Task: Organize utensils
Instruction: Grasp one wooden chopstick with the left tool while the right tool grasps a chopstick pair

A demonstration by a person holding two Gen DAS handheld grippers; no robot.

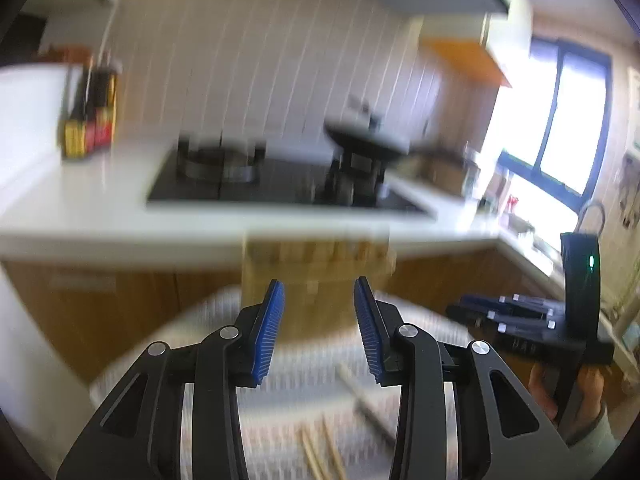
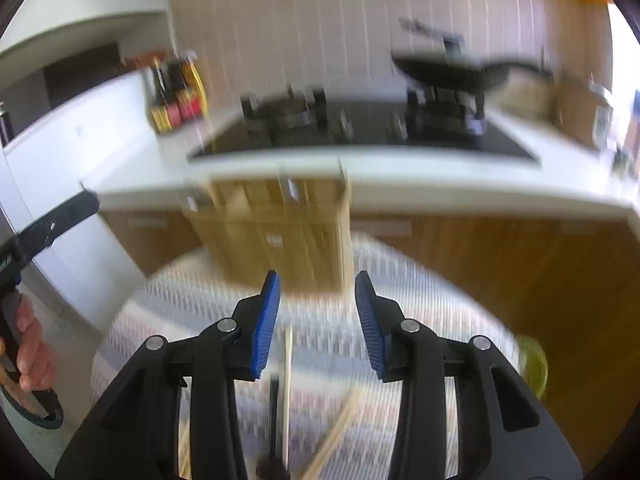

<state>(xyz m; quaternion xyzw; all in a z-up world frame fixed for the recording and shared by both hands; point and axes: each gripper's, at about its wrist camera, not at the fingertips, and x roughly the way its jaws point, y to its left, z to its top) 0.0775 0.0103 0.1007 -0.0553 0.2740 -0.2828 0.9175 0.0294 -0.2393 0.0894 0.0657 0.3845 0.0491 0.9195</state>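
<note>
light: daylight blazing through the window [image 1: 568, 112], overexposing there | blur: motion smear softening both views | edges: fisheye bending and vignetting corners

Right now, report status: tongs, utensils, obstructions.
Left tongs open, empty. Right tongs open, empty. Chopsticks loose on patterned cloth, wooden holder beyond. Nothing blocking; views blurred.

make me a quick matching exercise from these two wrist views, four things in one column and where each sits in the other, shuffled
Things:
1. wooden holder
2. frying pan
3. sauce bottles
4. chopsticks

Places:
A. on the right burner of the stove
B. lying on the patterned cloth
C. on the counter left of the stove
D. standing at the far edge of the cloth

Pairs: 1-D, 2-A, 3-C, 4-B
</note>
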